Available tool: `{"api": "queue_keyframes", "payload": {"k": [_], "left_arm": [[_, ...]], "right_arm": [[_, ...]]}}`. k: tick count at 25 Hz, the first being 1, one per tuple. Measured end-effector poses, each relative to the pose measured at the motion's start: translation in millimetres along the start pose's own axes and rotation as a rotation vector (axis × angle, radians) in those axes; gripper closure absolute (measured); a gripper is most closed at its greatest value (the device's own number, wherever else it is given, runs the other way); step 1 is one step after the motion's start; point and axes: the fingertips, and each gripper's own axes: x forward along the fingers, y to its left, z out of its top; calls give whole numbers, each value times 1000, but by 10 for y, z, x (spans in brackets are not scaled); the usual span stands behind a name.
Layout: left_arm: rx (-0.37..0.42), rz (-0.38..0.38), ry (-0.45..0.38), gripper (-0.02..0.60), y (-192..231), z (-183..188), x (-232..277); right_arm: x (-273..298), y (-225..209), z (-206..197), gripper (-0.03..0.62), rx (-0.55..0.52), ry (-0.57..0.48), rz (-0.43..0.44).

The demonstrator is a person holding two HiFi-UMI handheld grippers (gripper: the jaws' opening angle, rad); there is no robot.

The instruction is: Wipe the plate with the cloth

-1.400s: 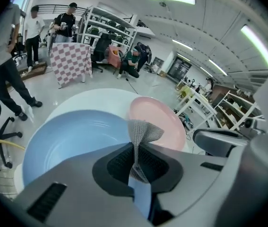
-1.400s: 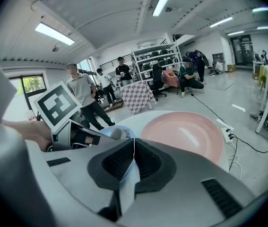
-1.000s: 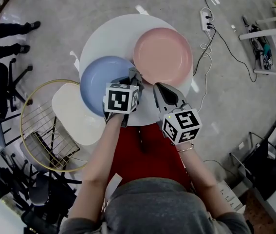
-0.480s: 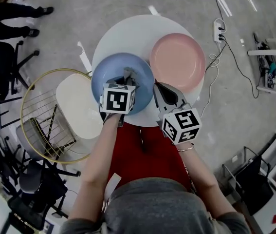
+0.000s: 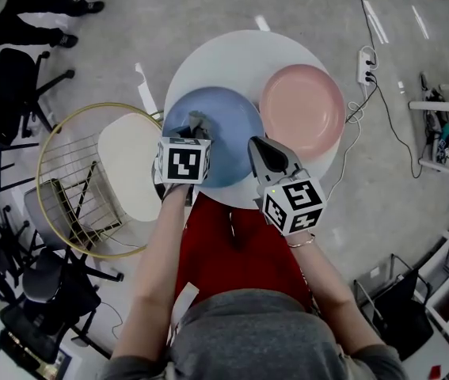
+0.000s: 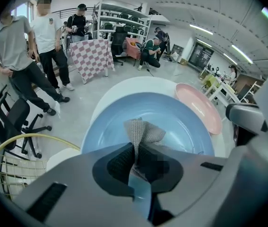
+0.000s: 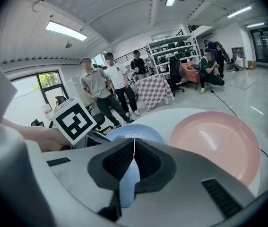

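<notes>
A blue plate (image 5: pixel 228 145) lies on the round white table (image 5: pixel 232 58), with a pink plate (image 5: pixel 302 111) to its right. My left gripper (image 5: pixel 196 129) is shut on a grey knitted cloth (image 6: pixel 143 130), which rests on the blue plate (image 6: pixel 181 122) left of its middle. At the plate's right rim, my right gripper (image 5: pixel 256 146) is shut on the edge; in the right gripper view the jaws (image 7: pixel 134 148) pinch the blue rim (image 7: pixel 126 176). The pink plate (image 7: pixel 216 145) is bare.
A white seat (image 5: pixel 129 172) inside a gold wire frame (image 5: pixel 58 188) stands left of the table. A power strip (image 5: pixel 364 66) with cables lies on the floor at the right. Office chairs (image 5: pixel 10 93) and several standing people (image 6: pixel 34 46) are around.
The left gripper has dragged the cloth leftward across the blue plate, from near its right edge to left of centre. The right gripper keeps its hold on the rim.
</notes>
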Motion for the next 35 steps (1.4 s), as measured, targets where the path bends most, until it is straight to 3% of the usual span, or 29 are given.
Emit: {"api": "queue_keyframes", "payload": {"k": [11,17,24,28,35], "left_arm": [[5,89,8,548,311,-106,-158],[-39,108,3,548,438,-176,-223],[-79,115,-92,548,551,-149,-517],[-67,75,-139,548,395,-116,-626],[31,-58,-119,548,-291,-83,-480]], "right_arm": [[97,164,-20,565,-29,22,42],[135,222,-21,565,-41,29,59],[98,280,11,565,-40,10,43],[-21,178,-12,565,-14,-11,-1],[-378,-80,-92,565,31,-58,-107]]}}
